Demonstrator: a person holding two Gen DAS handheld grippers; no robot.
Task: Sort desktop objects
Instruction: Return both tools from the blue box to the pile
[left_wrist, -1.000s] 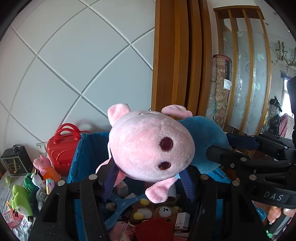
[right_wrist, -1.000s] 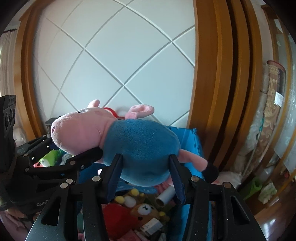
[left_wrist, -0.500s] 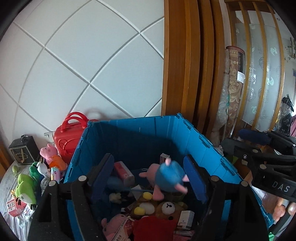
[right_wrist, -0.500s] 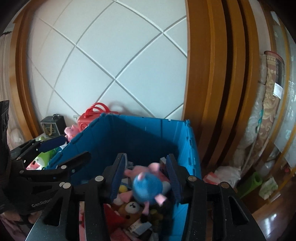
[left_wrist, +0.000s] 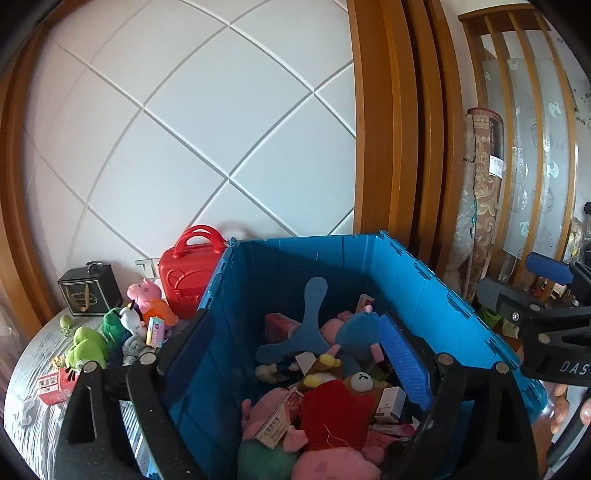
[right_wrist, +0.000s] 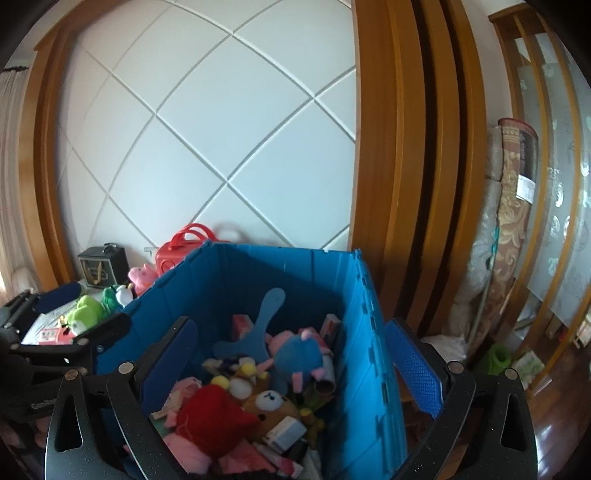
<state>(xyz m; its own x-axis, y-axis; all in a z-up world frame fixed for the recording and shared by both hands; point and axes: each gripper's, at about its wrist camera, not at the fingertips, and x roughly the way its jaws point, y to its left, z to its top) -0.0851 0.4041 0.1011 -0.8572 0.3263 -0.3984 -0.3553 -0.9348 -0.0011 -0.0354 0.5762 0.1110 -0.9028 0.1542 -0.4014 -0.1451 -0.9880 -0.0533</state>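
Observation:
The pink pig plush in a blue shirt (left_wrist: 354, 328) (right_wrist: 299, 354) lies head down inside the blue crate (left_wrist: 306, 243) (right_wrist: 280, 269), on top of other toys. My left gripper (left_wrist: 295, 343) hovers over the crate's near left part. Its jaws are opening and nothing is between them. My right gripper (right_wrist: 291, 350) hangs above the crate's right wall, jaws opening wide, with no toy gripped. Each gripper shows at the edge of the other's view, the right one (left_wrist: 546, 325) and the left one (right_wrist: 55, 332).
The crate also holds a red plush (left_wrist: 340, 410), a bear (left_wrist: 360, 382), a blue three-armed flyer (left_wrist: 306, 325) and small boxes. On the table to the left stand a red case (left_wrist: 188, 269), a black box (left_wrist: 88, 295), a small pig (left_wrist: 146, 295) and green plushes (left_wrist: 86, 347).
Both grippers held the pig plush above the crate a second ago. They let go, the plush dropped into the crate, and both sets of jaws spread wider.

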